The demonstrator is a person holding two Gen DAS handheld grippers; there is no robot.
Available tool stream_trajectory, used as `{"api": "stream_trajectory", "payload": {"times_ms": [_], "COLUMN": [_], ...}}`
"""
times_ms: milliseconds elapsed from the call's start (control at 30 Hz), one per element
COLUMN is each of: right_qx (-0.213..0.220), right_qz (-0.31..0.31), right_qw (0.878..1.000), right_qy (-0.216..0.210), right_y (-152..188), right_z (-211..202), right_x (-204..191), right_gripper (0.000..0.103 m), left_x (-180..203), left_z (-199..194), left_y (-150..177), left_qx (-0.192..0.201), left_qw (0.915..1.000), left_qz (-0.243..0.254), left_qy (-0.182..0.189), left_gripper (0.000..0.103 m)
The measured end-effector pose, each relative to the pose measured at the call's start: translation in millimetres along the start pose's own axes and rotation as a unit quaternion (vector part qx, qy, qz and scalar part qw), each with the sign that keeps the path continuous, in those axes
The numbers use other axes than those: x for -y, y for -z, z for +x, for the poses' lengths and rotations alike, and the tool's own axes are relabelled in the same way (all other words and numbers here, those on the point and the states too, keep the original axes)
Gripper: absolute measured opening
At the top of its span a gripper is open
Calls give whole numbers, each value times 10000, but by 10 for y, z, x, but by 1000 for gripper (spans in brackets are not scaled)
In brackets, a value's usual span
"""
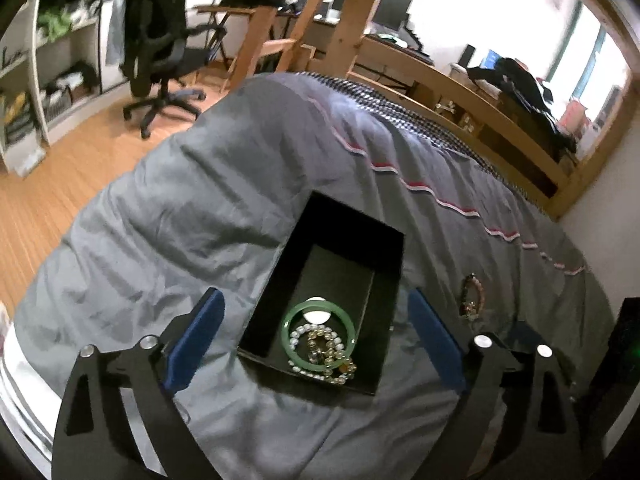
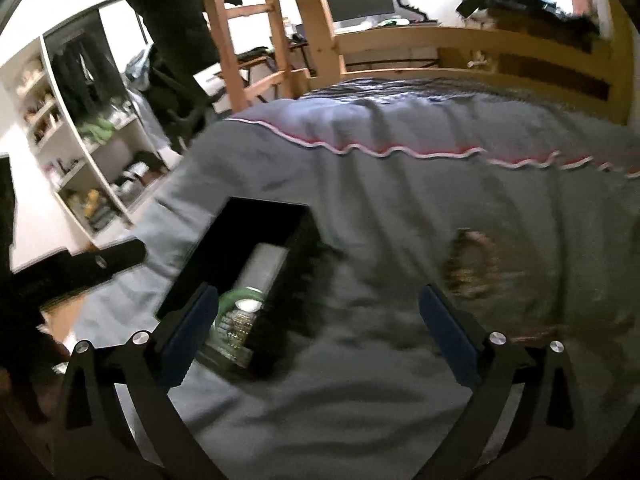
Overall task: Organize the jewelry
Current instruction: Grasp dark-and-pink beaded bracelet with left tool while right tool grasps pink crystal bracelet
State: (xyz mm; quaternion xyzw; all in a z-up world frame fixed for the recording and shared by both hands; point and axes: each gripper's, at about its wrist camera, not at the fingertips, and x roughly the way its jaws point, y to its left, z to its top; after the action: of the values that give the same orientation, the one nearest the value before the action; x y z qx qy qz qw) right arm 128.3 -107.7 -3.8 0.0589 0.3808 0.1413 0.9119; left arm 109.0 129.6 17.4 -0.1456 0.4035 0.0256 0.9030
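Observation:
A black open box point(image 1: 288, 256) lies on the grey bedspread. In it are a green bangle point(image 1: 318, 334), a white bead bracelet point(image 1: 298, 336) and a golden bead bracelet point(image 1: 334, 356). A brown bead bracelet point(image 1: 472, 294) lies on the bedspread right of the box. My left gripper point(image 1: 316, 320) is open and empty, its jaws either side of the box's near end. In the right wrist view the box point(image 2: 236, 240) is at the left, the brown bracelet point(image 2: 474, 264) is blurred at the right. My right gripper point(image 2: 320, 312) is open and empty above the bedspread between them.
The grey bedspread point(image 1: 200, 208) has a red and white trim point(image 1: 420, 188). A wooden bed frame point(image 1: 460, 92) and ladder stand behind. An office chair point(image 1: 160, 52) and white shelves point(image 1: 48, 80) are at the left on the wooden floor.

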Motion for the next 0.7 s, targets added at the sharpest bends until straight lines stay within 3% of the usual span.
{"api": "stream_trajectory", "payload": {"times_ms": [200,367,600,700], "right_qx": [8,26,65,-166], "right_qz": [-15,149,642,845], "right_qw": [9989,9970,9956,9946], "right_qy": [478,763,674,575], "right_y": [64,132,296,406], "right_z": [-254,-398,-328,-147], "right_x": [409,849,1274,1383], "right_gripper": [99,99,99,95], "left_x": [469,757,1090,1275], "left_z": [50,206,537,795], "left_y": [110,200,167,171], "left_qx": [-21,-83,-300,-431], "left_qw": [9975,9952,9937,9923], "left_qz": [699,975,985,1075], "left_qy": [-43,30,447,430], "left_gripper": [95,95,95,95]}}
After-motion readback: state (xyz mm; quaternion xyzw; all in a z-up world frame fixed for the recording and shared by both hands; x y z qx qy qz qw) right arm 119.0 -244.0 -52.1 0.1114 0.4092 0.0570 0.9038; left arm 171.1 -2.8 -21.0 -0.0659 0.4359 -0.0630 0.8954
